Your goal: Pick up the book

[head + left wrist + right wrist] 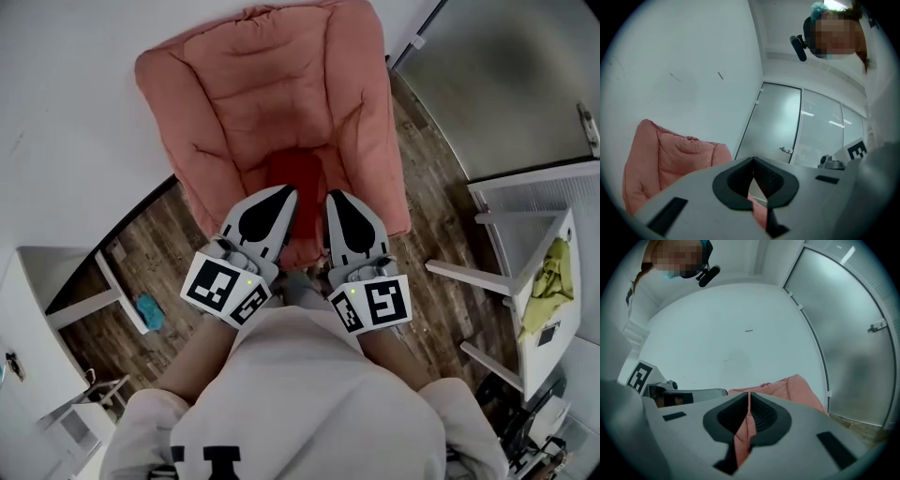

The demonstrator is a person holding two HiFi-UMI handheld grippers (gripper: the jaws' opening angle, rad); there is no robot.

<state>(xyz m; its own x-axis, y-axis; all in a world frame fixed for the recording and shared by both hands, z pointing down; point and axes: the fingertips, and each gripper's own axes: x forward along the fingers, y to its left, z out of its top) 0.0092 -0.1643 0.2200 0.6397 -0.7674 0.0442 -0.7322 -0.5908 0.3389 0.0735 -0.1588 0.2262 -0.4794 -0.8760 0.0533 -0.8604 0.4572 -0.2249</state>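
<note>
Closest to the camera is the person's white shirt (309, 394), and both forearms reach forward from it. Each hand holds one gripper, and the two grippers lie side by side and point the same way, towards a pink armchair (234, 94). The left gripper (284, 191) has its jaws pressed together: in the left gripper view the two dark pads meet at the tip, and nothing is held between them. The right gripper (335, 196) is the same. Its pads are closed against each other, and only the pink cushion behind shows through the narrow slit.

Just beyond the two tips lies the book (295, 173). It is red and rests flat on the seat of the armchair, in the hollow between the two padded sides. From the head view the left tip covers the near edge of the book, but I cannot tell if any jaw touches it.

Under the armchair is a dark wooden floor (141, 253). A small teal object (150, 312) lies on it at the left, near a white frame. At the right stands a white table (539, 347) with a yellow-green cloth (551, 272) on it. Behind the armchair are a white wall (66, 141) and a frosted glass door (506, 84).
</note>
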